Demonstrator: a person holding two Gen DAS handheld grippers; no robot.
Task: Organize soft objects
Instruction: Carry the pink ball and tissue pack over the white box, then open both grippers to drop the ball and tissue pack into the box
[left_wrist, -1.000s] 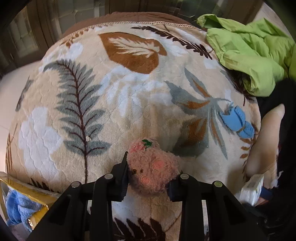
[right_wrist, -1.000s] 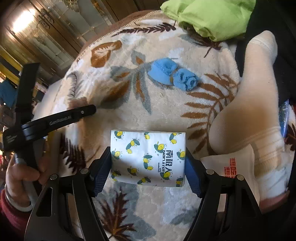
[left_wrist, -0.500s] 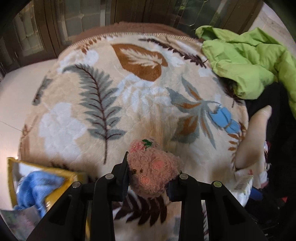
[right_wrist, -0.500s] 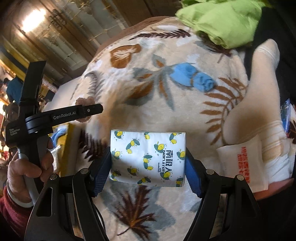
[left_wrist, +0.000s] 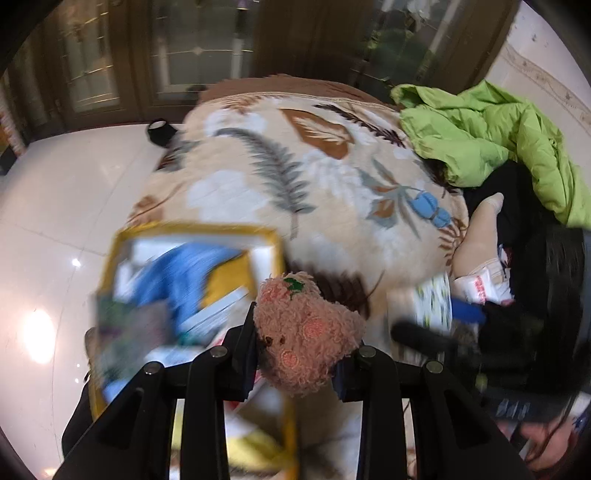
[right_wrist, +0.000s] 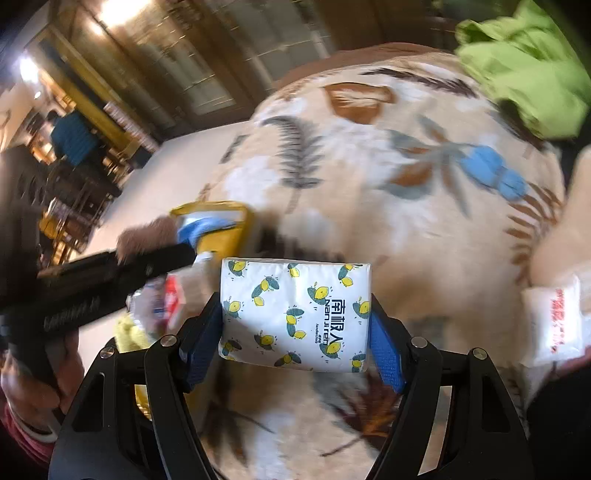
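Observation:
My left gripper (left_wrist: 295, 358) is shut on a pink plush toy (left_wrist: 303, 332) with a green patch, held in the air over the near corner of a yellow-rimmed box (left_wrist: 192, 236). That box holds blue cloth and packets. My right gripper (right_wrist: 293, 325) is shut on a white tissue pack (right_wrist: 295, 314) printed with lemons, lifted above the leaf-patterned blanket (right_wrist: 351, 155). In the right wrist view the left gripper and the plush toy (right_wrist: 147, 236) show at the left, beside the yellow box (right_wrist: 221, 221). A blue rolled sock pair (left_wrist: 428, 210) lies on the blanket.
A green jacket (left_wrist: 480, 136) is heaped at the blanket's far right. A cream sock (left_wrist: 476, 236) and a white packet with red print (right_wrist: 554, 321) lie at the right edge. A pale tiled floor (left_wrist: 66, 192) stretches left; a small black object (left_wrist: 160, 131) sits there.
Both grippers have risen and swung left with their loads. The yellow box has come well into the left wrist view, and the blanket has dropped farther away.

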